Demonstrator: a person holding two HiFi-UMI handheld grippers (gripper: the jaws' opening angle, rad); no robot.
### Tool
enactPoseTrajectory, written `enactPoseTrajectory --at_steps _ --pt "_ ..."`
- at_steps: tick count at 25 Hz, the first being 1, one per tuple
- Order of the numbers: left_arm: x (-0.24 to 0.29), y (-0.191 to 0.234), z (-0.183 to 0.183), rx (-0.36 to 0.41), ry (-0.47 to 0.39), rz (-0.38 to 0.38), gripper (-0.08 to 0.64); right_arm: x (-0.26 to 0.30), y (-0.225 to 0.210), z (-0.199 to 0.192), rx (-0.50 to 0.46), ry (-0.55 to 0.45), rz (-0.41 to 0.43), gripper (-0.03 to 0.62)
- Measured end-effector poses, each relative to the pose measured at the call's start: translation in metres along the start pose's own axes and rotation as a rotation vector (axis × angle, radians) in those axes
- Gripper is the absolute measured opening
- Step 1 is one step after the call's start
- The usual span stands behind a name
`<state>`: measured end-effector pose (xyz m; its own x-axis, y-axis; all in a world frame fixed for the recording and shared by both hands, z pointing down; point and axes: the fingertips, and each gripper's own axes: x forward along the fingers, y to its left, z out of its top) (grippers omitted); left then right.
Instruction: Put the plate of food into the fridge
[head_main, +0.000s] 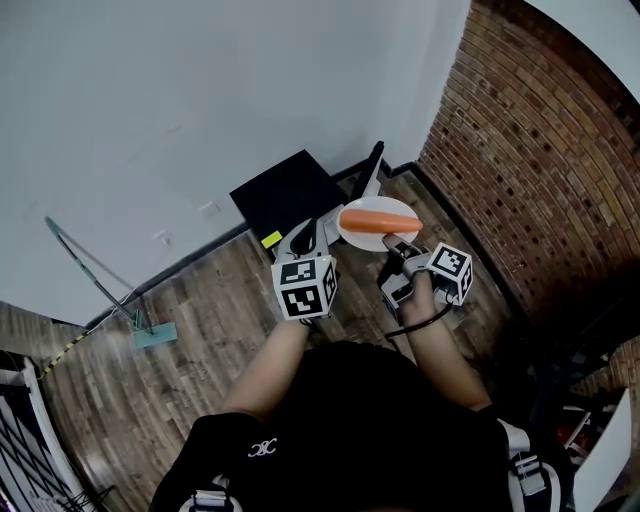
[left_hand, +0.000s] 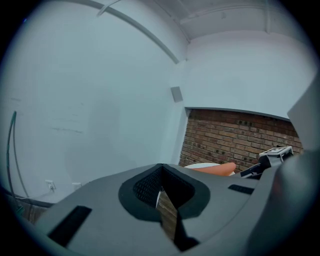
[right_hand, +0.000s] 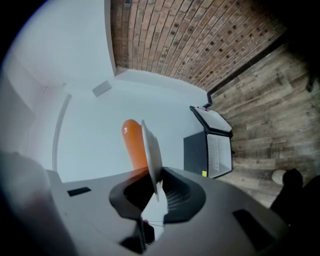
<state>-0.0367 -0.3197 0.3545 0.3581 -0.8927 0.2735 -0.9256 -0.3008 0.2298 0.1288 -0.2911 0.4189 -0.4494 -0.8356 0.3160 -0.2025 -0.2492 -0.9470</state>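
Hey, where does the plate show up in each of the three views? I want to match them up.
Head view: plate just above centre, ahead of both hands.
Left gripper view: plate low, right of centre, only its rim showing.
Right gripper view: plate at centre, edge-on, clamped in the right tongs.
Shared landmark: the brick wall, beyond the plate in all three.

Soft, even light fills the room. The white wall glows bright, while the brick wall on the right and the person's dark top sit dim. Both gripper views bow hard at their black-rimmed edges, and the left gripper looms grey and blurred up close.
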Motion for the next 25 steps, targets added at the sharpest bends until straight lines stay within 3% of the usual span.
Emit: enactPoseTrajectory --at_steps 8,16,25 --pt "0.026 0.033 -0.002 -0.046 0.016 0.034 -0.005 0.041 0.006 0.0 -0.017 0.034 -0.012 0.041" --pt "0.025 0.057 -0.037 -0.082 0.082 0.103 -0.005 0.064 -0.019 -0.015 -0.025 0.118 -0.05 0.041" --pt "0.026 0.108 -0.038 -0.183 0.047 0.298 -0.005 0.116 -0.021 -0.018 -0.075 0.297 -0.079 0.043"
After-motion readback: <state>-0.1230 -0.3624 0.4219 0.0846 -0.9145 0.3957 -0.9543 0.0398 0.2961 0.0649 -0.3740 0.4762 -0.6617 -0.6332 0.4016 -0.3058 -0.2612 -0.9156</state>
